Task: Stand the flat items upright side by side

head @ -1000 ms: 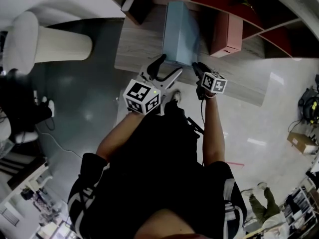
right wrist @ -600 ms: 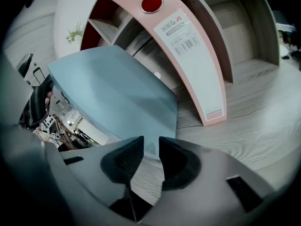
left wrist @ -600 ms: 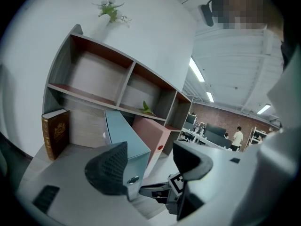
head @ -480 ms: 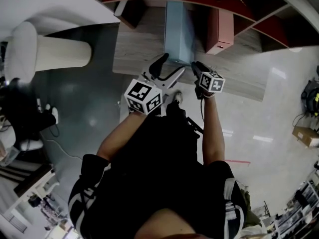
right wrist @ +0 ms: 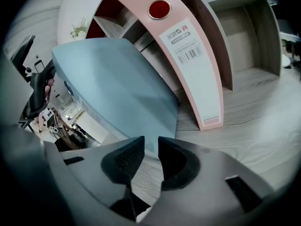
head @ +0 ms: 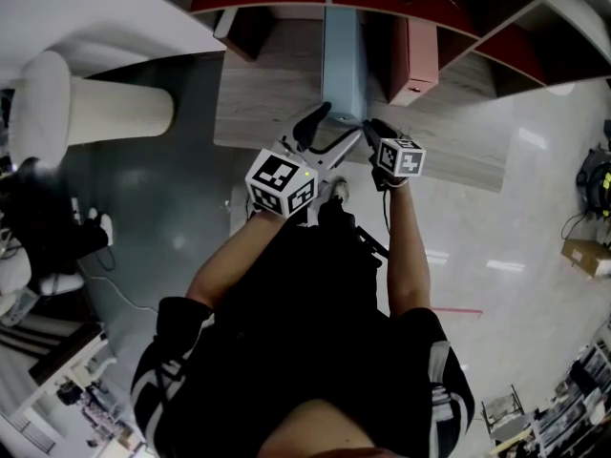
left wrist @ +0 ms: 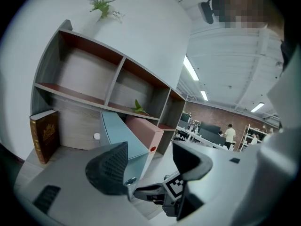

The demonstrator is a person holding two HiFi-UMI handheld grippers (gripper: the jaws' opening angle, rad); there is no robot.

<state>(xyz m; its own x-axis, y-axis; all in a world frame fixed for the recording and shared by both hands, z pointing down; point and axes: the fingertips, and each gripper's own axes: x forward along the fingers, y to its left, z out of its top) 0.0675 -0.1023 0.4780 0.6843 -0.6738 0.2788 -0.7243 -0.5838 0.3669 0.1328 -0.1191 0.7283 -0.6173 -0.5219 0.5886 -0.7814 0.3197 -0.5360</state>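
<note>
Both reach forward: left hand-held gripper (left wrist: 150,160) gapes; right hand-held gripper (right wrist: 150,157), just closing, pinches blue folder (right wrist: 113,84).

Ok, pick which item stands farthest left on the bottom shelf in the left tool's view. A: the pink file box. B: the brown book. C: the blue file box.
B: the brown book stands upright at the far left, with the blue file box and the pink file box well to its right.
</note>
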